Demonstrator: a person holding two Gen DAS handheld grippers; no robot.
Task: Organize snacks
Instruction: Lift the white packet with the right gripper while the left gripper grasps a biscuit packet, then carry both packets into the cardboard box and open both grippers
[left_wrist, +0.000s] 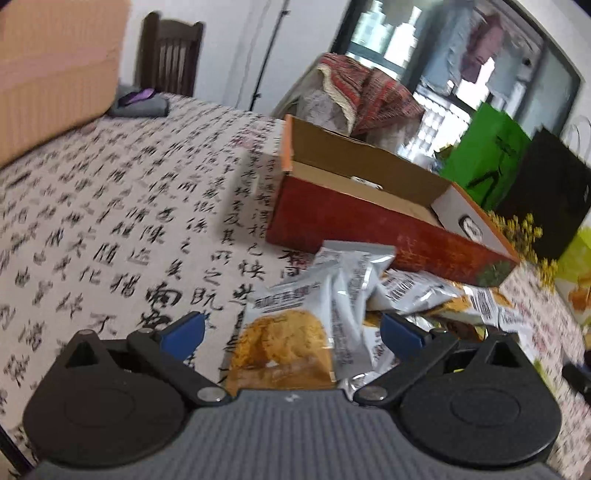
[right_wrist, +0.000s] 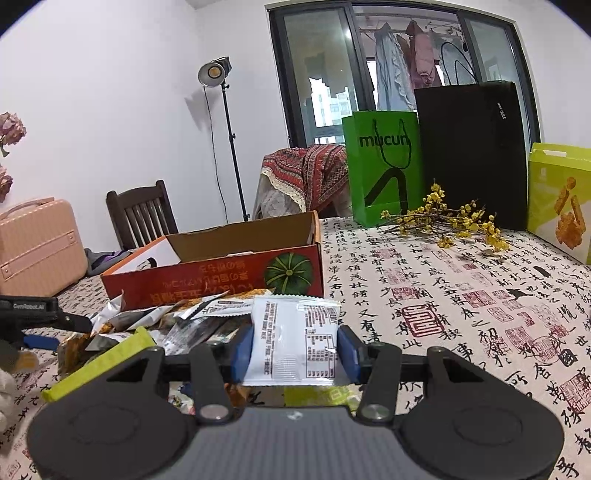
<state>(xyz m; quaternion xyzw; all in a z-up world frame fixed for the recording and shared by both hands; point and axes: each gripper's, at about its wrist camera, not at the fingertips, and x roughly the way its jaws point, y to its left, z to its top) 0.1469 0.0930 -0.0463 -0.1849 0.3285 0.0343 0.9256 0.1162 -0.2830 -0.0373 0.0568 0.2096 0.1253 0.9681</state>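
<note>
An open red cardboard box (left_wrist: 369, 225) (right_wrist: 221, 275) stands on the calligraphy-print tablecloth. In front of it lies a pile of silver snack packets (left_wrist: 413, 291) (right_wrist: 173, 317). My left gripper (left_wrist: 292, 332) is open, its blue pads wide apart on either side of a packet with a yellow cracker picture (left_wrist: 284, 343), not pressing it. My right gripper (right_wrist: 295, 352) is shut on a white snack packet (right_wrist: 295, 332), held flat with its printed back upward, a little above the table. The left gripper's black body (right_wrist: 37, 314) shows at the left edge of the right wrist view.
A green paper bag (right_wrist: 384, 166), a black bag (right_wrist: 472, 155) and a yellow-green snack box (right_wrist: 561, 199) stand at the table's far side, with a yellow flower sprig (right_wrist: 450, 218) before them. A pink suitcase (right_wrist: 33, 243), a dark chair (right_wrist: 140, 214) and a lamp stand (right_wrist: 229, 140) are beyond.
</note>
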